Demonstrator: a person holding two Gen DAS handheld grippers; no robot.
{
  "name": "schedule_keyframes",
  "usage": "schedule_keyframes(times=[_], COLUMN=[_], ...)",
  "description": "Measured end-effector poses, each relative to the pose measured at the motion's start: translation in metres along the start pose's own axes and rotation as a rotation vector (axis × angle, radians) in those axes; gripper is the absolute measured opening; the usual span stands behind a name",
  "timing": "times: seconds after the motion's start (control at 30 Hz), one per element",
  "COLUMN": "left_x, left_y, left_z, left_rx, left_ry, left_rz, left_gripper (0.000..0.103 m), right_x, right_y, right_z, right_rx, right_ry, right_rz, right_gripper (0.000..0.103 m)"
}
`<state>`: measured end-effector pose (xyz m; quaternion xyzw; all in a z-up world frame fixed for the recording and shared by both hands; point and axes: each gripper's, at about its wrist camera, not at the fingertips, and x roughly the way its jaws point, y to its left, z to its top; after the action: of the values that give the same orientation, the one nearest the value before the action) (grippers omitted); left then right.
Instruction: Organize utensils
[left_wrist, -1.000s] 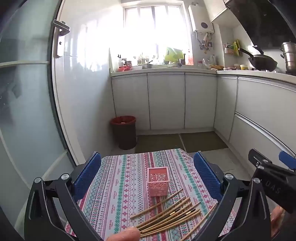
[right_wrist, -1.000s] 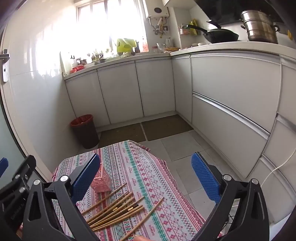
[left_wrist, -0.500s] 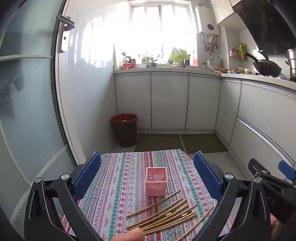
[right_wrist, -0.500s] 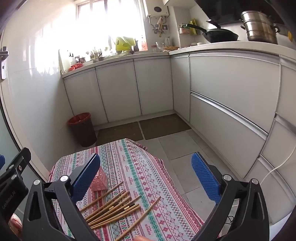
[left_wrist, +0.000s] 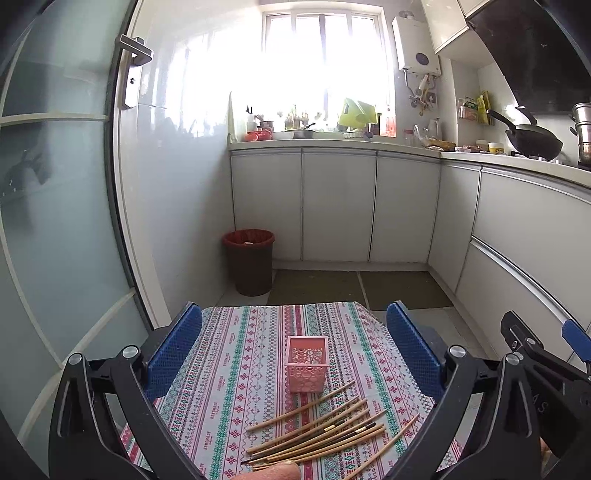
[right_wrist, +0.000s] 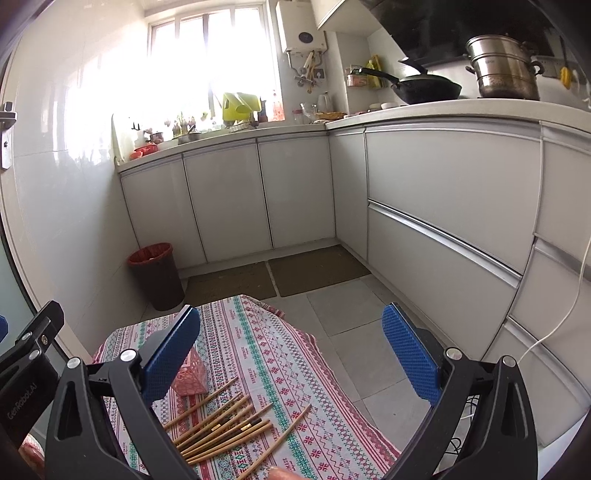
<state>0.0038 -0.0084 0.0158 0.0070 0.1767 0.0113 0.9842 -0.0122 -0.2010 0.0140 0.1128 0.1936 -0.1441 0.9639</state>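
Note:
Several wooden chopsticks lie loose and fanned on a small table with a striped patterned cloth. A pink perforated square holder stands upright just beyond them, empty as far as I can see. My left gripper is open and empty, held above the table's near edge. My right gripper is open and empty, to the right of the chopsticks; its left finger hides part of the pink holder. The cloth shows here too.
A red-lined dark waste bin stands on the floor beyond the table. White kitchen cabinets run along the back and right. A glass door is at the left. The tiled floor lies right of the table.
Both grippers have drawn back and tilted slightly, so the table and chopsticks sit a little more centred. Both stay open. Nothing on the table has moved.

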Motion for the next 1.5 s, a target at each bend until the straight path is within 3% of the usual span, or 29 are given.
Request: schedule_keyframes(times=[1.5], left_x=[0.0031], left_y=[-0.0082], left_z=[-0.0055], left_rx=[0.017], left_ry=[0.036], left_rz=[0.007], left_gripper=[0.096], right_x=[0.008], right_y=[-0.0055], right_z=[-0.0015], right_rx=[0.017], right_ry=[0.039], right_rz=[-0.003], right_gripper=[0.096])
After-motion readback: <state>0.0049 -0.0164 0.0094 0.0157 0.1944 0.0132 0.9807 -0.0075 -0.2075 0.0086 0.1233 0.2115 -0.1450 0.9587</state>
